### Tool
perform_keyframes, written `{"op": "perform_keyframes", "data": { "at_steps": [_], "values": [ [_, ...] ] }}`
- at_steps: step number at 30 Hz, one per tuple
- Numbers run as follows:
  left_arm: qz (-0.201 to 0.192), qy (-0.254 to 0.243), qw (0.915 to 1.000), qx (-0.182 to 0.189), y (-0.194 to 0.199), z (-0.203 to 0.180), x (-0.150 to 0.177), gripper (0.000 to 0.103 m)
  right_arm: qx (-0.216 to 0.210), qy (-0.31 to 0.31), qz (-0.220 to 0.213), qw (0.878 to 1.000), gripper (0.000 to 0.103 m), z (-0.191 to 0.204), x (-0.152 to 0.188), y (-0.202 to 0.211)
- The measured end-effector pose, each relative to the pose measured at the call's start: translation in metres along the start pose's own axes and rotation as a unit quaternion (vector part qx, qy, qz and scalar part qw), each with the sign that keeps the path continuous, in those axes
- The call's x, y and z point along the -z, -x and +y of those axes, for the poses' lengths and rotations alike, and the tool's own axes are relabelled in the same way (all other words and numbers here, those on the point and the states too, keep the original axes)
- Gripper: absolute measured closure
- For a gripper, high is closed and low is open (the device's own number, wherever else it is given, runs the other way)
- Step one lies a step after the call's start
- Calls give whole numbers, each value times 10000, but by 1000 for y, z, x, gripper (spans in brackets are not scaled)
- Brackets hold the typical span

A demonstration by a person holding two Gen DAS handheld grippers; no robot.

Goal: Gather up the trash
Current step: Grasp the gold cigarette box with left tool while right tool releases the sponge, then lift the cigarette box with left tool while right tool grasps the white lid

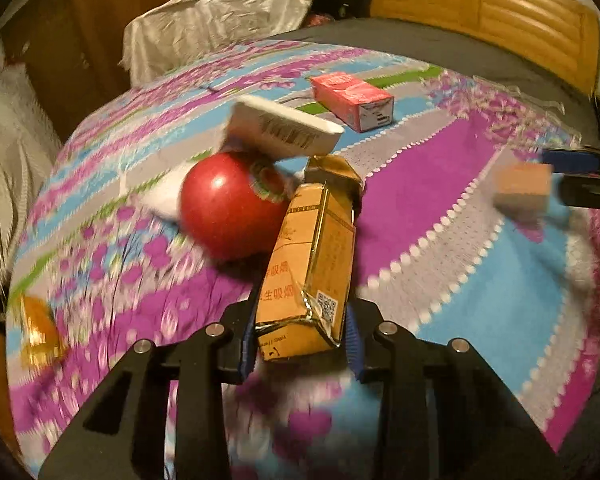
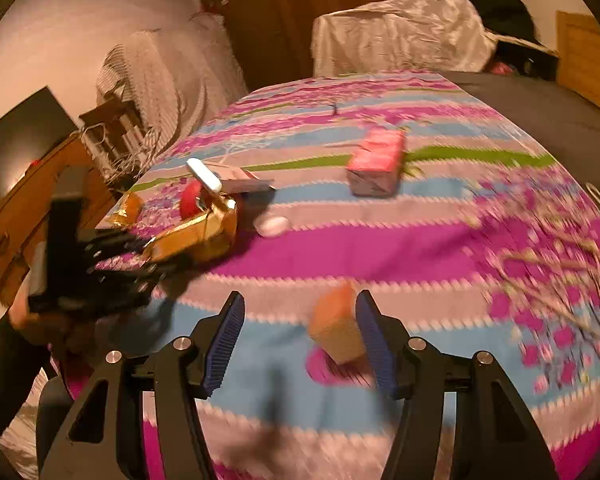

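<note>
Left tongs (image 1: 300, 336) are clenched on a crumpled gold cigarette pack (image 1: 308, 264), gripped near its bottom end so that the torn-open top points forward, toward the red apple (image 1: 230, 206) lying on the bed. The pack is held lifted off the floral bedspread (image 1: 440, 208), presumably so that it can be carried off as trash. A white flat box with a barcode (image 1: 284, 128) is seen leaning across the top of the apple, and a pink carton (image 1: 354, 100) lies farther back, well apart from both. A small white crumpled wad (image 2: 272, 226) lies just beside the pack, and a gold wrapper (image 1: 40, 328) rests near the bed's edge.

Right tongs (image 2: 300, 340) are spread wide, and a small orange-brown box (image 2: 338, 330) is seen between the blue pads, close against the right-hand pad (image 2: 374, 344). Nothing is squeezed: the other pad stands well clear of the box. Motion blur hides whether the box rests on the bedspread or hangs in the air, so it cannot be told if it is being approached or let go. No bin or bag for the trash is recognisable in either view
</note>
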State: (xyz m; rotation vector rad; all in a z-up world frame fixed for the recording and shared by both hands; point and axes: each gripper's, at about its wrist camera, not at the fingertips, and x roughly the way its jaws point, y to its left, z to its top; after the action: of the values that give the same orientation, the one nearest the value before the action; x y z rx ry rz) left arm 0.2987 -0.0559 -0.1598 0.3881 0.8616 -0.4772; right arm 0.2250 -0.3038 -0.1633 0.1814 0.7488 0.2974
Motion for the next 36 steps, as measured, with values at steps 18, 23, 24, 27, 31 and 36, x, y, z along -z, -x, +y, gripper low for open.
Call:
{"op": "perform_keyframes", "data": {
  "at_steps": [18,23,24,27,31,36],
  "values": [
    [145,858,9962,-51,41,64,54,31,137,1142,1378,9838,47,51,-77,-137],
    [391,869,9954,-73,25,70,48,31,-41,1457,1816,9725,53,50,-81,-170],
    [416,953,9946,-72,24,74,48,31,-83,1456,1824,9724,53,49,-82,-171],
    [423,1158,9924,-49,24,81,48,29,-172,1449,1893,9710,51,46,-87,-179],
    [581,1137,9918,-56,13,75,46,27,-67,1585,1937,9682,51,51,-87,-186],
    [653,1191,9907,-47,4,71,46,27,139,1631,1926,9675,44,54,-91,-189]
  ]
}}
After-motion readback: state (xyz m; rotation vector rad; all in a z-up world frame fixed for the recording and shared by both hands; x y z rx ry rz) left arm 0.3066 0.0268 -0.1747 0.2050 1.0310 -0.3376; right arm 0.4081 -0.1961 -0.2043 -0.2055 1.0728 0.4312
